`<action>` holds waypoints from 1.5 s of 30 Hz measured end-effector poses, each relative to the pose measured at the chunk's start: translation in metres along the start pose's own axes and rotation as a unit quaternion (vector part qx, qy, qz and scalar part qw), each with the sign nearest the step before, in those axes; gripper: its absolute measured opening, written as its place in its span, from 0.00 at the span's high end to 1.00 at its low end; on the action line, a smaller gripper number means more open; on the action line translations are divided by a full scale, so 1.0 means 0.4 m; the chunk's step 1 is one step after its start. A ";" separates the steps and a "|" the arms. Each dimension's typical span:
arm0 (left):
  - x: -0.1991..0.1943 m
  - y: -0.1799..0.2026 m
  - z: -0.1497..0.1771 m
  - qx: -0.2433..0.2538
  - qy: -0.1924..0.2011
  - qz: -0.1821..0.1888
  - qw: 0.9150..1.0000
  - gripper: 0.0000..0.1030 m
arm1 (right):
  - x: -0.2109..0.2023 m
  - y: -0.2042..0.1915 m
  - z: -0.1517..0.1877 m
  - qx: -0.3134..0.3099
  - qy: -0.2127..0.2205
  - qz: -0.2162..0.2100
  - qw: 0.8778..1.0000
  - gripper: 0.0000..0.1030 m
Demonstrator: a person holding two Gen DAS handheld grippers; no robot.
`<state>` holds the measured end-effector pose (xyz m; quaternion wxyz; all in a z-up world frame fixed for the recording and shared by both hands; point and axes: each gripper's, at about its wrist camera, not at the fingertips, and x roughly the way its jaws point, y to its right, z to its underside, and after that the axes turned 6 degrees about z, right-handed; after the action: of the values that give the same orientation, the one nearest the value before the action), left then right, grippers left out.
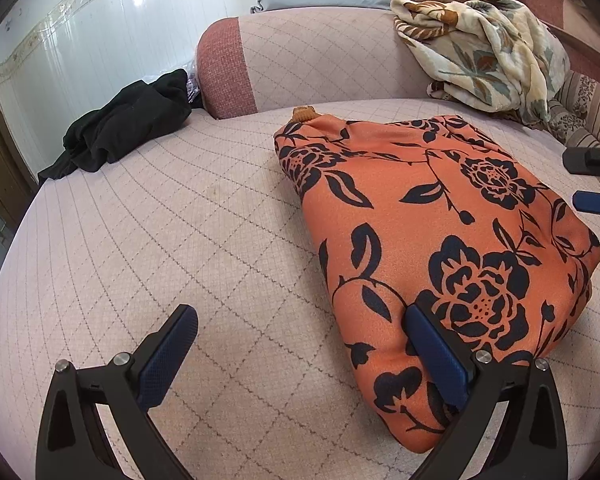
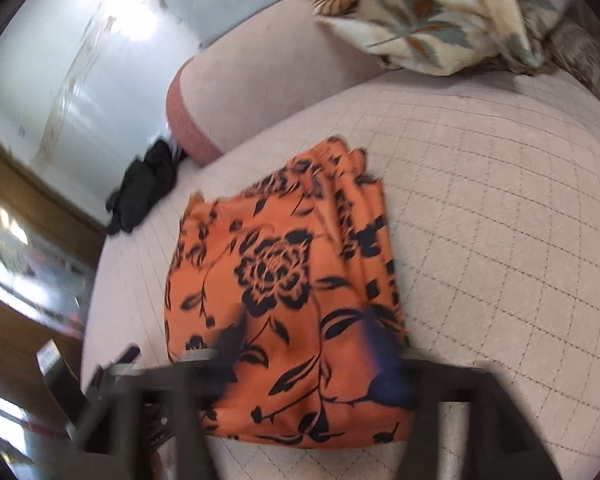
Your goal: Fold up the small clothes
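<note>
Readable text: none in either view.
Labels, brands, numbers, signs: none can be made out on any cloth or surface.

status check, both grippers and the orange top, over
Left gripper open, one finger on the folded orange top. Right gripper open over it. Black garment lies apart, nothing blocking.

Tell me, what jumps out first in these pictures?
A folded orange garment printed with dark flowers lies in the middle of the pale quilted cushion. A crumpled black cloth sits at the far left, and a cream leaf-patterned blanket is heaped at the back right.
</note>
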<state>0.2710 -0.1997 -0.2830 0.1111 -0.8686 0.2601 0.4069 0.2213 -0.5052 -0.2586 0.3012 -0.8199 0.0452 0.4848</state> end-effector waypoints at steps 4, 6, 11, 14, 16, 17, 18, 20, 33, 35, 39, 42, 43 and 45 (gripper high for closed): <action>0.000 0.002 -0.001 0.000 -0.001 0.000 1.000 0.00 | 0.002 0.032 -0.010 0.026 -0.006 -0.017 0.999 0.26; 0.001 0.002 -0.001 -0.001 -0.002 0.000 1.000 0.00 | 0.008 0.045 -0.013 0.033 -0.011 -0.017 0.999 0.26; 0.002 0.002 -0.003 -0.002 -0.005 0.003 1.000 0.00 | 0.030 0.060 -0.020 0.042 -0.020 -0.025 0.999 0.26; 0.002 0.000 -0.005 -0.003 -0.008 0.007 1.000 0.00 | 0.046 0.067 -0.022 0.046 -0.026 -0.027 0.998 0.26; 0.000 -0.004 -0.011 -0.005 -0.009 0.016 1.000 0.00 | 0.054 0.071 -0.026 0.045 -0.028 -0.027 0.998 0.26; -0.002 -0.008 -0.016 -0.006 -0.011 0.023 1.000 0.00 | 0.059 0.073 -0.028 0.044 -0.029 -0.029 0.998 0.26; -0.005 -0.013 -0.022 -0.007 -0.013 0.035 0.999 0.00 | 0.063 0.075 -0.031 0.044 -0.030 -0.032 0.998 0.26; -0.011 -0.023 -0.033 -0.012 -0.015 0.064 0.998 0.00 | 0.071 0.083 -0.035 0.045 -0.033 -0.035 0.998 0.26; -0.028 0.019 -0.056 -0.006 0.007 0.103 0.995 0.00 | 0.064 0.123 -0.043 0.057 -0.022 -0.051 0.997 0.28; -0.027 0.020 -0.058 -0.006 0.006 0.103 0.995 0.00 | 0.065 0.124 -0.041 0.058 -0.022 -0.050 0.997 0.28; -0.029 0.020 -0.061 -0.006 0.010 0.102 0.995 0.00 | 0.067 0.124 -0.040 0.059 -0.024 -0.050 0.997 0.28; -0.025 0.021 -0.063 -0.006 0.006 0.102 0.995 0.00 | 0.076 0.124 -0.037 0.062 -0.027 -0.053 0.996 0.28; -0.023 0.022 -0.063 -0.007 0.005 0.102 0.995 0.00 | 0.082 0.124 -0.036 0.062 -0.029 -0.053 0.996 0.28; -0.020 0.027 -0.064 -0.005 0.004 0.101 0.995 0.00 | 0.092 0.123 -0.033 0.063 -0.034 -0.051 0.996 0.28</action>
<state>0.2777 -0.2161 -0.2602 0.0643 -0.8397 0.3452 0.4141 0.2329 -0.5444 -0.3065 0.3775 -0.7839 0.0237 0.4924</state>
